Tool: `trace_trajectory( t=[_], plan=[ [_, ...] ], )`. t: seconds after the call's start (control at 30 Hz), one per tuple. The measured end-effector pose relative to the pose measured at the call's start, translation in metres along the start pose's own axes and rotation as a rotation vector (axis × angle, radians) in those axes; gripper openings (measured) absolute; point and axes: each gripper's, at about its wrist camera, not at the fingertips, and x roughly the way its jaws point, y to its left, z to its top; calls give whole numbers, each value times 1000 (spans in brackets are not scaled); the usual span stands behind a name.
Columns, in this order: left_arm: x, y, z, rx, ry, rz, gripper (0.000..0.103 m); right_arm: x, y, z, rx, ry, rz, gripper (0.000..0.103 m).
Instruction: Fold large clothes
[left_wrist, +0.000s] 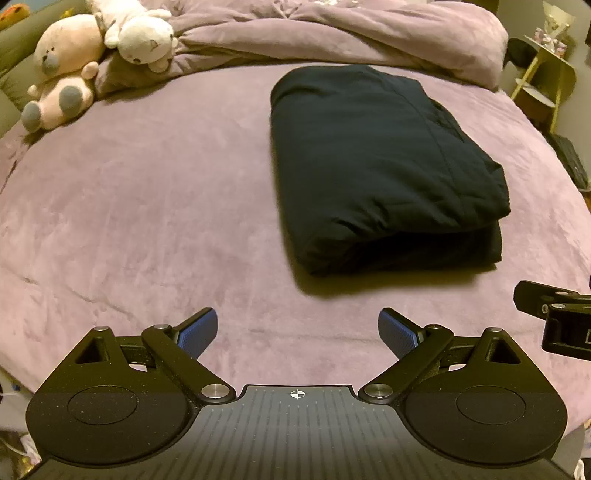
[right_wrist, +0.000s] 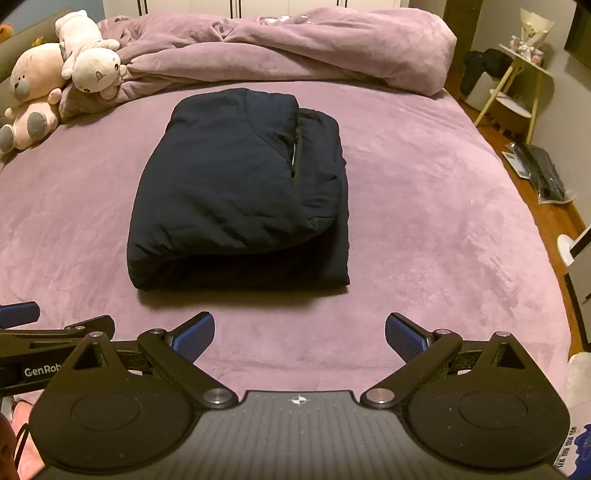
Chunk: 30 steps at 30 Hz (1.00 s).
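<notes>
Dark navy padded garment (right_wrist: 236, 192) lying folded into a thick rectangular bundle on the bed (right_wrist: 424, 229), roughly mid-mattress, upper layer doubled over a lower one, with the layered open edge facing near and a zip line showing along the right side. Sitting right of centre in the left wrist view (left_wrist: 380, 166), left of centre in the right wrist view.

Left tool (left_wrist: 297, 334) hovering over the near part of the purple sheet, blue-padded fingers (left_wrist: 197, 332) spread wide apart, nothing between them, clear of the garment. Right tool (right_wrist: 299, 336) the same: fingers (right_wrist: 406, 338) wide apart, gripping nothing, held just short of the bundle's near edge. Both side by side, each showing at the edge of the other's view: part of the right one at the right margin of the left wrist view, part of the left one, with partial lettering on its body, at the left margin of the right wrist view.

Far end of the bed heaped with a crumpled purple duvet (right_wrist: 295, 48). At the far left, a pink plush bear (right_wrist: 31, 96) leaning against the bedding, a white plush toy (right_wrist: 92, 62) lying over it. On the right, beside the bed, wooden floor (right_wrist: 517, 177), a yellow-legged side table (right_wrist: 524, 81) and a dark keyboard-like item (right_wrist: 543, 177) on the floor
</notes>
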Motion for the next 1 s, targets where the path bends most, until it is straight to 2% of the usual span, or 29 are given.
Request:
trace_trajectory(
  t=[1.0],
  plan=[
    [-6, -4, -1, 12, 4, -8, 97, -8, -5, 0, 21, -13, 1, 99]
  ],
)
